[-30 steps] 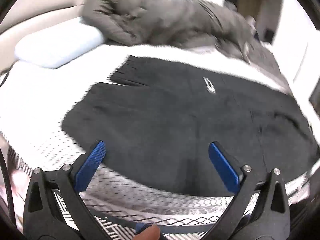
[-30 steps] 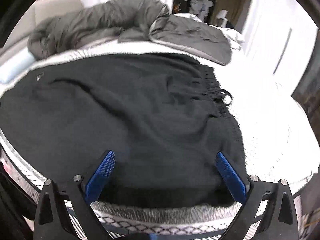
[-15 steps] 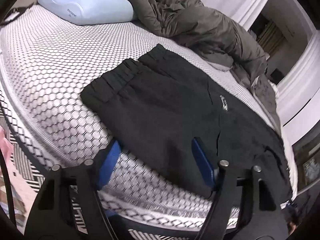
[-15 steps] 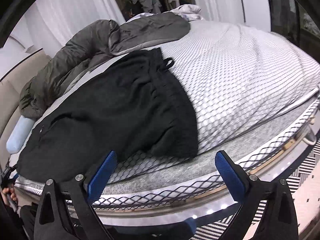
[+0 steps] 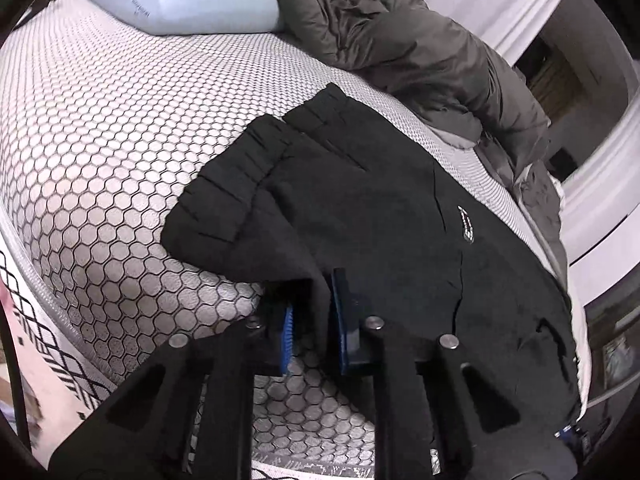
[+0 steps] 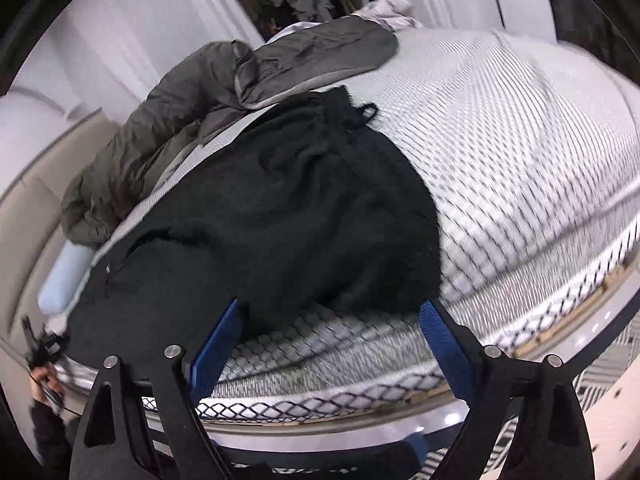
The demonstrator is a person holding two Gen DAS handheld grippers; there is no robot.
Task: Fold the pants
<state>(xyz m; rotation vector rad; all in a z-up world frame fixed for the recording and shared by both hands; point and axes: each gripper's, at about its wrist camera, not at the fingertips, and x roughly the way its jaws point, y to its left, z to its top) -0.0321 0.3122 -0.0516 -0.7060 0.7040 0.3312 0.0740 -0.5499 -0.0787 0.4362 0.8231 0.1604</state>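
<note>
Where left tongs (image 5: 312,316) pinch pants (image 5: 380,220), hem hidden

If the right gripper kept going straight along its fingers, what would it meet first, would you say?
Most likely the near waist end of the black pants, lying on the mattress just ahead of the open right gripper. Depth is unclear; if low, it would meet the mattress edge first.

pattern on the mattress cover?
White with a black honeycomb net pattern on the mattress cover; clearest in the left wrist view.
</note>
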